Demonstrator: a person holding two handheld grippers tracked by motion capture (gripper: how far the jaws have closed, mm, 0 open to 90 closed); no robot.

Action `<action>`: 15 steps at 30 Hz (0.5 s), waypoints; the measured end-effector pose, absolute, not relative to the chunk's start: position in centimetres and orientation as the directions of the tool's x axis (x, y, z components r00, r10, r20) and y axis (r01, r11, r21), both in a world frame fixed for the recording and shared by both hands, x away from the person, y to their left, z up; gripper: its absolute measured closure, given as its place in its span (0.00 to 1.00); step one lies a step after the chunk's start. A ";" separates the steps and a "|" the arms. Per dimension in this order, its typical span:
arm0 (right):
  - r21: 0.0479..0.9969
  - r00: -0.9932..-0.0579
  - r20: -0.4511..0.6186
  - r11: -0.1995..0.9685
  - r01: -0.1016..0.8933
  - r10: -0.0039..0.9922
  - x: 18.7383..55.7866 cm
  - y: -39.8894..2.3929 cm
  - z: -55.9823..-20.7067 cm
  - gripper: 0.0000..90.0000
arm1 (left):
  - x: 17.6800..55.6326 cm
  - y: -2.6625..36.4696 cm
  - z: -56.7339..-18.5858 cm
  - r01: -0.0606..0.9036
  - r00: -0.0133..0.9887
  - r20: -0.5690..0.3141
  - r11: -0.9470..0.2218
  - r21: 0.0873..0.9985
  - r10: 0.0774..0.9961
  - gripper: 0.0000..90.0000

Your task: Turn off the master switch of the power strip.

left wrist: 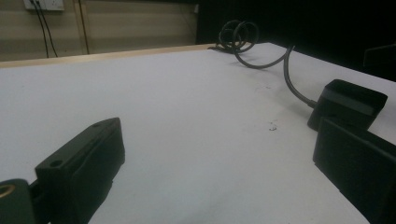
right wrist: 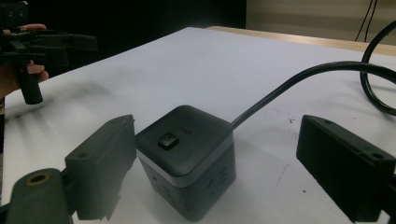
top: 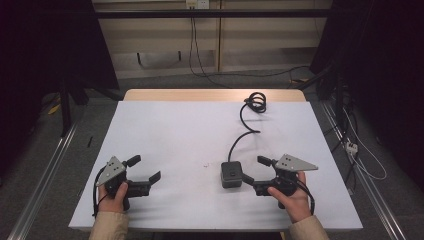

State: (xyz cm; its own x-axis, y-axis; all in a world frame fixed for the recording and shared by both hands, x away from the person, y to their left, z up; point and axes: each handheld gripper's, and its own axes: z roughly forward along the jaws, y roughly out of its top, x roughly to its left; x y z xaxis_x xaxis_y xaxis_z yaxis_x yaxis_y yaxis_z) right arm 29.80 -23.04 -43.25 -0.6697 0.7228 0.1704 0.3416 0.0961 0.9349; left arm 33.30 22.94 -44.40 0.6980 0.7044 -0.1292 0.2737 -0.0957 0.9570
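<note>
Power cube [top: 231,174] sits upright on the white surface [top: 190,130], right of centre toward the near edge; dark grey body, lighter band under the top, one button on the top face [right wrist: 167,141]. Its black cable [top: 239,138] leaves the far side, runs away across the surface and ends in a loose coil [top: 256,102] near the far edge. Right gripper [top: 253,174] is just right of the cube, jaws wide apart and holding nothing; in the right gripper view one jaw is touching or nearly touching the cube's side, the other stands well clear, so the cube is off-centre in the gap. Left gripper [top: 146,169] rests at near left, well apart from the cube, jaws also spread, nothing between them. A hand [top: 116,196] holds each gripper from the near edge. Small mark [top: 205,164] on the surface just left of the cube.
</note>
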 end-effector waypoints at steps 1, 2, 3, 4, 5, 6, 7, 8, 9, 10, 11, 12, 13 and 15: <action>0.935 -0.670 0.170 0.097 0.342 0.723 29.8 -23.1 -43.3 0.13 | 33.3 22.9 -44.4 0.274 0.698 -0.129 -0.096 0.957 0.704 0.02; 0.935 -0.670 0.171 0.096 0.342 0.723 29.7 -23.2 -43.3 0.13 | 33.3 22.9 -44.4 0.273 0.698 -0.129 -0.096 0.957 0.704 0.02; 0.935 -0.669 0.170 0.096 0.342 0.723 29.7 -23.2 -43.3 0.13 | 33.3 22.9 -44.4 0.271 0.699 -0.126 -0.098 0.957 0.704 0.02; 0.935 -0.669 0.168 0.098 0.340 0.724 29.7 -23.3 -43.3 0.13 | 33.3 23.0 -44.4 0.271 0.700 -0.126 -0.098 0.958 0.703 0.02; 0.935 -0.670 0.168 0.098 0.340 0.724 29.6 -23.4 -43.3 0.13 | 33.3 23.0 -44.4 0.271 0.698 -0.127 -0.096 0.958 0.704 0.02; 0.936 -0.669 0.166 0.098 0.339 0.725 29.6 -23.4 -43.3 0.13 | 33.3 23.0 -44.4 0.272 0.699 -0.126 -0.098 0.957 0.704 0.02; 0.936 -0.669 0.165 0.098 0.337 0.725 29.6 -23.5 -43.3 0.13 | 33.3 23.0 -44.4 0.273 0.698 -0.126 -0.099 0.957 0.705 0.02; 0.937 -0.668 0.164 0.098 0.336 0.726 29.6 -23.6 -43.3 0.13 | 33.3 23.0 -44.4 0.273 0.699 -0.126 -0.099 0.957 0.704 0.02; 0.935 -0.668 0.168 0.098 0.341 0.725 29.6 -23.6 -43.4 0.13 | 33.3 23.0 -44.4 0.272 0.699 -0.126 -0.099 0.957 0.704 0.02; 0.935 -0.670 0.167 0.100 0.341 0.723 29.6 -23.7 -43.4 0.13 | 33.3 23.0 -44.4 0.271 0.699 -0.126 -0.098 0.957 0.704 0.02; 0.935 -0.672 0.164 0.104 0.340 0.722 29.6 -23.8 -43.4 0.13 | 33.3 23.0 -44.4 0.271 0.699 -0.126 -0.098 0.958 0.703 0.02; 0.935 -0.672 0.161 0.107 0.339 0.723 29.5 -23.8 -43.4 0.13 | 33.3 23.0 -44.4 0.272 0.699 -0.126 -0.098 0.957 0.704 0.02; 0.934 -0.671 0.160 0.108 0.340 0.724 29.5 -23.9 -43.5 0.13 | 33.3 23.0 -44.4 0.272 0.699 -0.126 -0.099 0.957 0.704 0.02; 0.934 -0.668 0.160 0.107 0.340 0.726 29.5 -24.1 -43.5 0.13 | 33.3 23.0 -44.4 0.273 0.698 -0.128 -0.097 0.957 0.705 0.02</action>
State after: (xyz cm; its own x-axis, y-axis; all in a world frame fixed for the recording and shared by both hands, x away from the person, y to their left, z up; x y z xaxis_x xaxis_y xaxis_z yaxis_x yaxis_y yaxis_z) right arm 29.46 -24.08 -43.52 -0.6684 0.7263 0.1604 0.3404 0.1070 0.9342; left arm 33.34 22.98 -44.39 0.6979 0.7047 -0.1276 0.2730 -0.0970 0.9571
